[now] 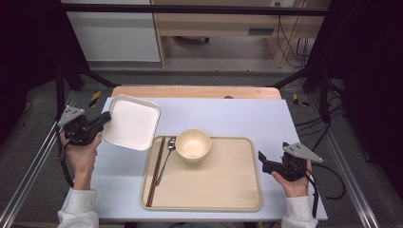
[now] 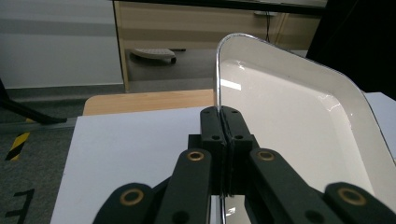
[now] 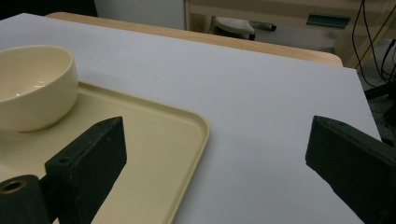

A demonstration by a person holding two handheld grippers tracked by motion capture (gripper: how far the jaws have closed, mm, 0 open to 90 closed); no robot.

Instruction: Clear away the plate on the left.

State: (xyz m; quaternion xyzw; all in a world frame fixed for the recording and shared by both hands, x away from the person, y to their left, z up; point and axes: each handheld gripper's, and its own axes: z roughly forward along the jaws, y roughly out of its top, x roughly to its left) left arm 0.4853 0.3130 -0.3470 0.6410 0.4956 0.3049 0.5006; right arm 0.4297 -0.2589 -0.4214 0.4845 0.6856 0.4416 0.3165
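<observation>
A white square plate (image 1: 131, 121) hangs tilted above the table's left side. My left gripper (image 1: 105, 117) is shut on its left rim. In the left gripper view the jaws of my left gripper (image 2: 223, 116) pinch the rim of the plate (image 2: 289, 112), which rises to the right. A beige tray (image 1: 214, 183) lies at the front centre. On it stand a cream bowl (image 1: 192, 145), a metal spoon (image 1: 166, 159) and dark chopsticks (image 1: 157, 171). My right gripper (image 1: 261, 158) rests at the tray's right edge, open and holding nothing. The right gripper view shows the bowl (image 3: 32, 86) and the tray (image 3: 154, 135).
A white sheet (image 1: 247, 118) covers the wooden table (image 1: 195, 91). Black frame posts stand at both sides, and cables (image 1: 332, 175) trail at the right. The plate's lower corner hangs close to the tray's upper left corner.
</observation>
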